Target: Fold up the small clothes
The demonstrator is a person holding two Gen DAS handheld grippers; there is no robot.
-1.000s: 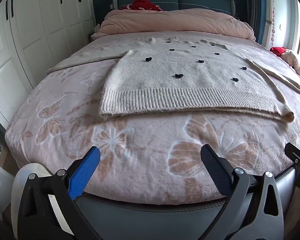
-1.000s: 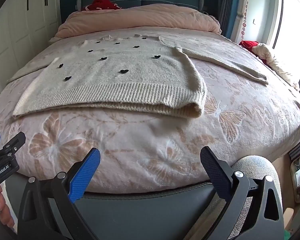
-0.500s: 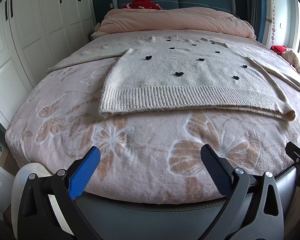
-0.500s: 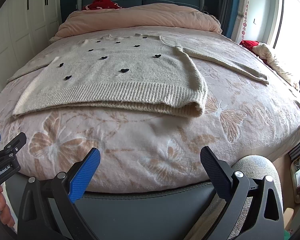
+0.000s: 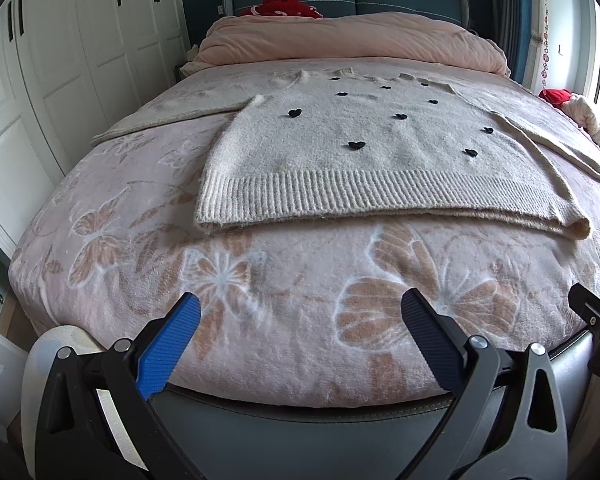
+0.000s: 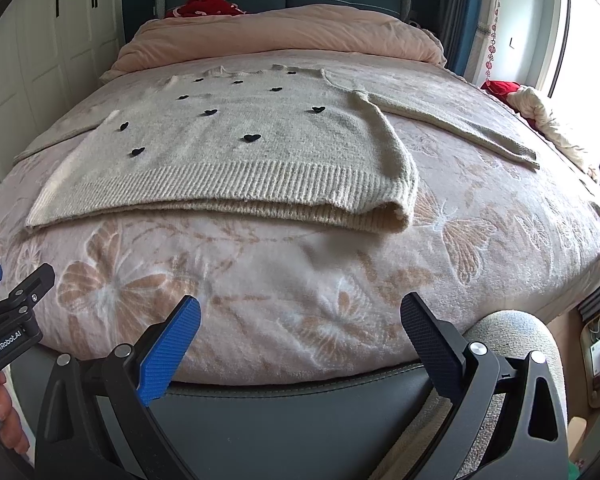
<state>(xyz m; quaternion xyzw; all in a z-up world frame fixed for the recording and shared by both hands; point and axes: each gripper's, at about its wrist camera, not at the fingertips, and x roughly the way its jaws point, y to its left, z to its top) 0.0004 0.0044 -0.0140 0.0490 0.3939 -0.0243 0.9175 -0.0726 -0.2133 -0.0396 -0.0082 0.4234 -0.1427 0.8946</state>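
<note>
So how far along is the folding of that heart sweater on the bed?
Barely begun. Done: the sweater lies spread flat on the bed, both sleeves stretched outward, no fold visible. In hand: nothing; the left gripper and right gripper are open at the bed's foot, short of the hem. Left: every fold, sleeves and body.

Hovering wide-jawed at the bed's foot: right gripper [image 6: 300, 326], nothing between the fingers. Lying flat ahead on the butterfly blanket [image 6: 300, 280]: cream sweater [image 6: 228, 160], sleeves spreading outward. Peeking in left: left gripper [image 6: 10, 300].
</note>
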